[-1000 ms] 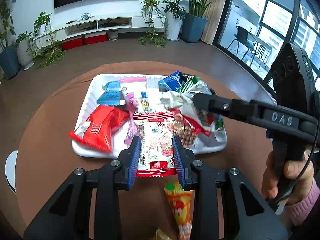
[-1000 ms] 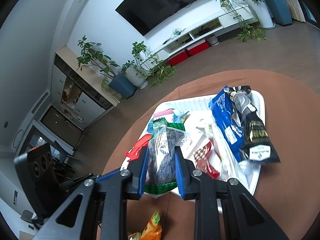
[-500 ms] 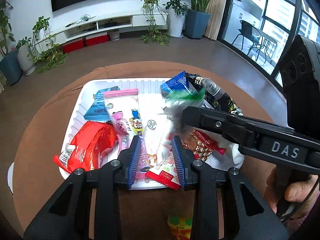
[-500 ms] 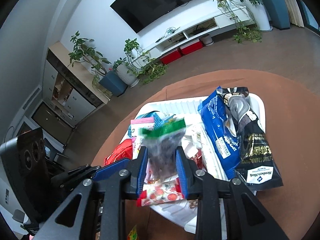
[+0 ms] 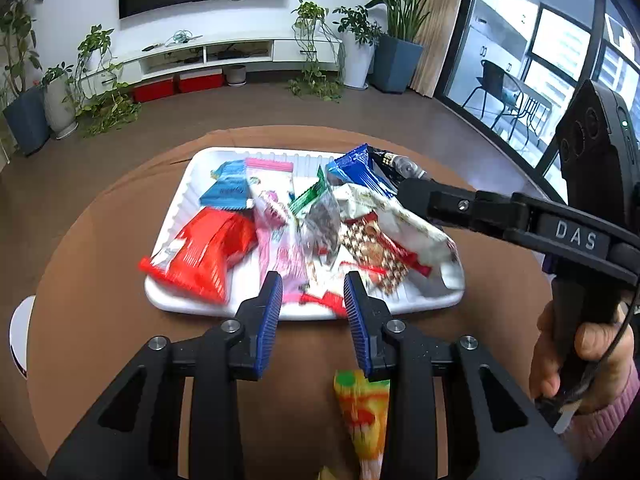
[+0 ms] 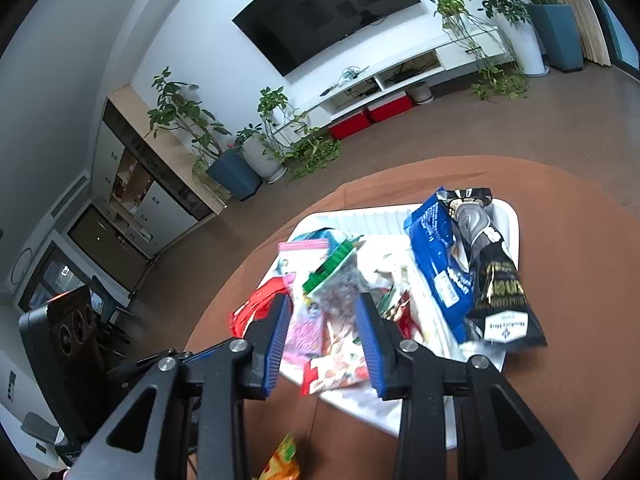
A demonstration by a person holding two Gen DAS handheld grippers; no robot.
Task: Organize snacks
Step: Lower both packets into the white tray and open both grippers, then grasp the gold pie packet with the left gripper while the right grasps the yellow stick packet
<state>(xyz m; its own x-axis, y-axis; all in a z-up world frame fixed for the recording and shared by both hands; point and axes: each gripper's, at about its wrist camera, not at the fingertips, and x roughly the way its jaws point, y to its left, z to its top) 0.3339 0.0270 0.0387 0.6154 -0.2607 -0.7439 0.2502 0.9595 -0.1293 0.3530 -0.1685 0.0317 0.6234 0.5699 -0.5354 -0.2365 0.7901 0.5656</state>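
- The only writing that reads clearly is "DAS", in pale letters on the black body of the right gripper [image 5: 416, 196], seen in the left wrist view.
- The black snack bag [image 6: 494, 276] carries gold lettering and a white label patch, both too small to read; the blue bag [image 6: 438, 256] beside it has a white printed patch, also unreadable.
- A white tray [image 5: 188, 196] sits on a round brown table [image 5: 92, 280] and holds the snacks: a red packet [image 5: 204, 248] at its left, a light blue packet [image 5: 226, 192] behind that, and a pink-topped bag [image 5: 272, 184] toward the middle.
- A clear bag with a green header [image 6: 336, 276] lies tilted on the pile, blurred.
- An orange-yellow packet [image 5: 362, 412] lies on the table, off the tray.
- The left gripper [image 5: 312, 312] hovers at the tray's near edge, fingers spread, holding nothing.
- The right gripper [image 6: 324, 344] reaches in over the tray from the right, gripped by a hand [image 5: 580, 356] in a pink cuff; its fingers stand apart with nothing between them.
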